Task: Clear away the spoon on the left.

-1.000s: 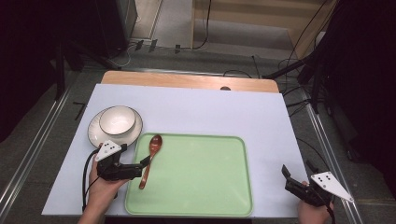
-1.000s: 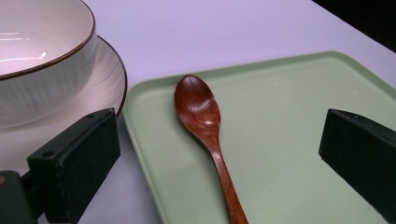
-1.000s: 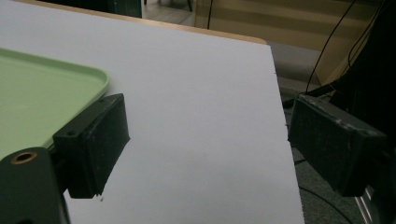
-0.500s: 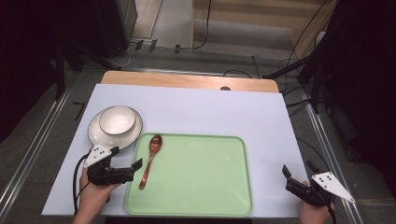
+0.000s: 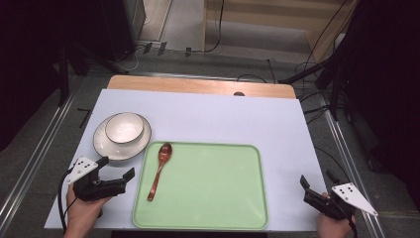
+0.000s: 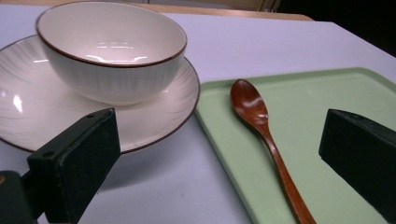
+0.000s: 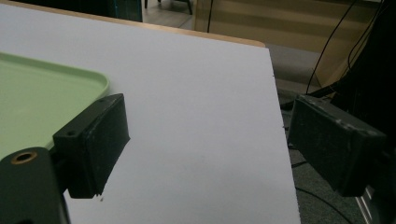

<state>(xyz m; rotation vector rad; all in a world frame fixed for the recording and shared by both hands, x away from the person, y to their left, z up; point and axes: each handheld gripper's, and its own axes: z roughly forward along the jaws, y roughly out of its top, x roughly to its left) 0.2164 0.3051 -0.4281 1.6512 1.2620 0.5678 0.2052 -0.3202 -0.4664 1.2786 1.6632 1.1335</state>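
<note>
Trouble would come if I swing my left gripper (image 5: 118, 179), jaws spread wide and empty, carelessly toward the spoon (image 5: 159, 169) lying on the tray (image 5: 208, 218), clipping the bowl (image 5: 124, 127) beside it; my right gripper (image 5: 317, 191) idles open.

No readable text, label, brand, number or sign appears on anything.

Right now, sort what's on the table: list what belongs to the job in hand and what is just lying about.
In the job:
wooden spoon
green tray
left tool, open

Lying about:
white bowl
white plate
right tool, open at the table's edge
</note>
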